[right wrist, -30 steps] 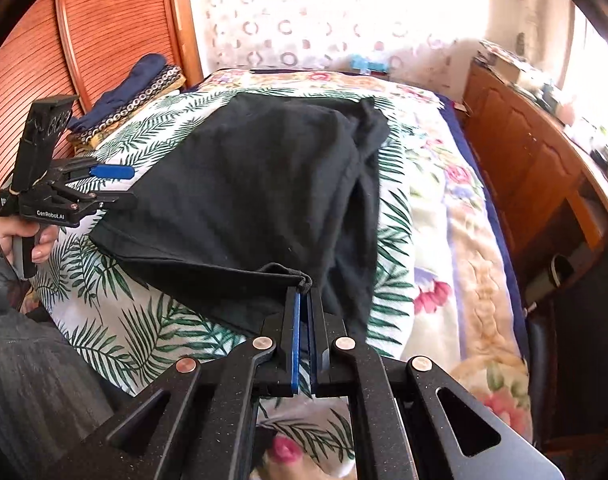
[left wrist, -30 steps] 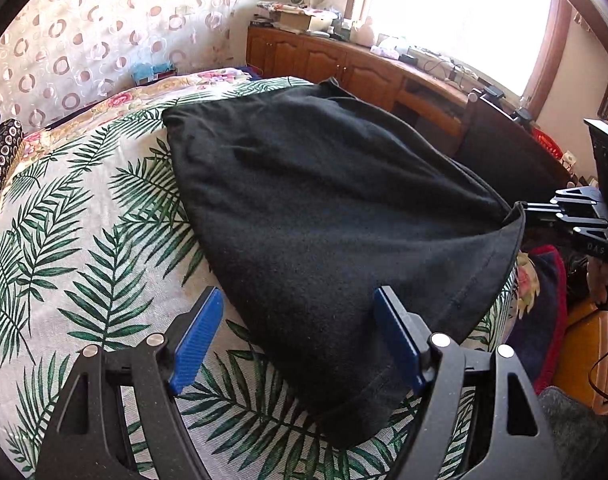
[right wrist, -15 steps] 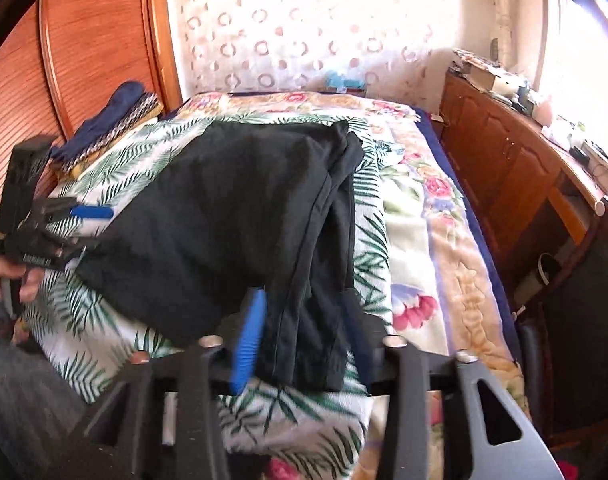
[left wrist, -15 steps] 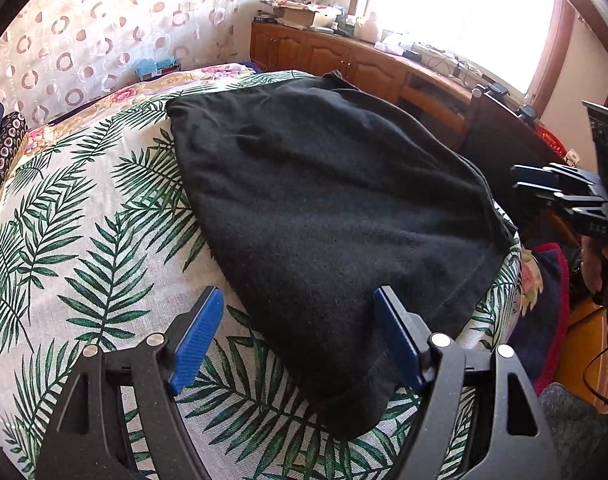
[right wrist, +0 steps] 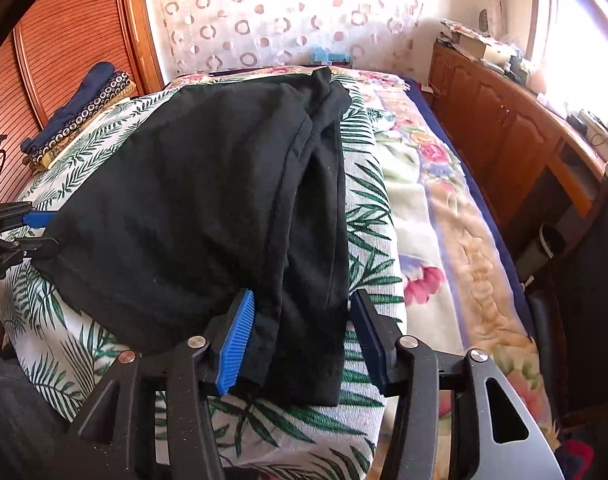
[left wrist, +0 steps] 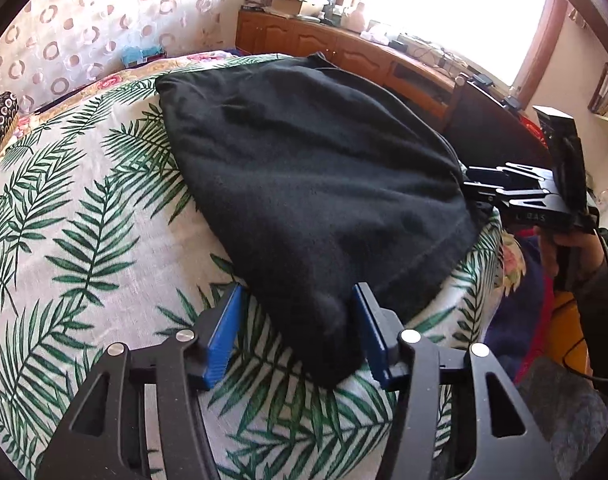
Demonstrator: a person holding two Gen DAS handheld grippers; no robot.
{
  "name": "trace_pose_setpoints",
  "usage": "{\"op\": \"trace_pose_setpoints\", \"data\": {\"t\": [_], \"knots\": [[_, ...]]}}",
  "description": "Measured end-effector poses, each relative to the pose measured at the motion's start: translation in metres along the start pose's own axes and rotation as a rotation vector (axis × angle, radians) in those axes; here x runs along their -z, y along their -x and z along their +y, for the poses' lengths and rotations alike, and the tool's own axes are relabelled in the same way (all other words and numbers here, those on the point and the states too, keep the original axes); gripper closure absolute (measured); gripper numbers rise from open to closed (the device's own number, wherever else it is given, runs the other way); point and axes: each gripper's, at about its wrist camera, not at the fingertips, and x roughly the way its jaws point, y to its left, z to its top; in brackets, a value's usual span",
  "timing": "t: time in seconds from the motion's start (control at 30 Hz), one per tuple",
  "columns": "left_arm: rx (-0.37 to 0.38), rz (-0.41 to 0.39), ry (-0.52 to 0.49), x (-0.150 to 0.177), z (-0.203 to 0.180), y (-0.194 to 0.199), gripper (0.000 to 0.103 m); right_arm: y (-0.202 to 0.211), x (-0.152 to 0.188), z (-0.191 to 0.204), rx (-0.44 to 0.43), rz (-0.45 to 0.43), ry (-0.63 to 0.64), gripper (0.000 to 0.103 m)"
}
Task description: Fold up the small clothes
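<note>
A black garment (left wrist: 304, 184) lies folded on the palm-leaf bedspread (left wrist: 84, 220); it also shows in the right wrist view (right wrist: 208, 208). My left gripper (left wrist: 296, 332) is open, its blue pads either side of the garment's near corner. My right gripper (right wrist: 300, 336) is open, straddling the garment's other near corner with its folded edges. Each gripper shows in the other's view: the right one (left wrist: 515, 196) at the garment's right edge, the left one (right wrist: 20, 232) at its left edge.
A stack of folded clothes (right wrist: 80, 112) sits by the wooden headboard. A floral blanket (right wrist: 443, 216) covers the bed's right side. A wooden cabinet (right wrist: 515, 120) with clutter runs along the window wall. A dark chair (left wrist: 491, 128) stands beside the bed.
My right gripper let go of the garment's corner and opened; the lifted corner dropped flat. Both grippers moved in over the garment's near corners.
</note>
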Motion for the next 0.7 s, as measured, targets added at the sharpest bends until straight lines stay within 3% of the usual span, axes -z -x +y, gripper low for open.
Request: {"op": "trace_pose_setpoints", "data": {"t": [0.2, 0.33, 0.47, 0.7], "knots": [[0.034, -0.007, -0.019, 0.006, -0.007, 0.002, 0.069, 0.002, -0.001, 0.009, -0.033, 0.004, 0.044, 0.053], [0.053, -0.010, -0.022, 0.007, -0.006, 0.001, 0.082, 0.003, -0.001, 0.004, -0.096, -0.001, 0.054, 0.090], [0.083, -0.028, -0.041, 0.007, -0.009, 0.006, 0.097, 0.008, 0.001, -0.005, -0.146, -0.036, 0.031, 0.095], [0.098, -0.167, -0.017, -0.032, -0.001, 0.042, 0.098, 0.049, -0.028, -0.019, -0.210, -0.250, -0.035, 0.097]]}}
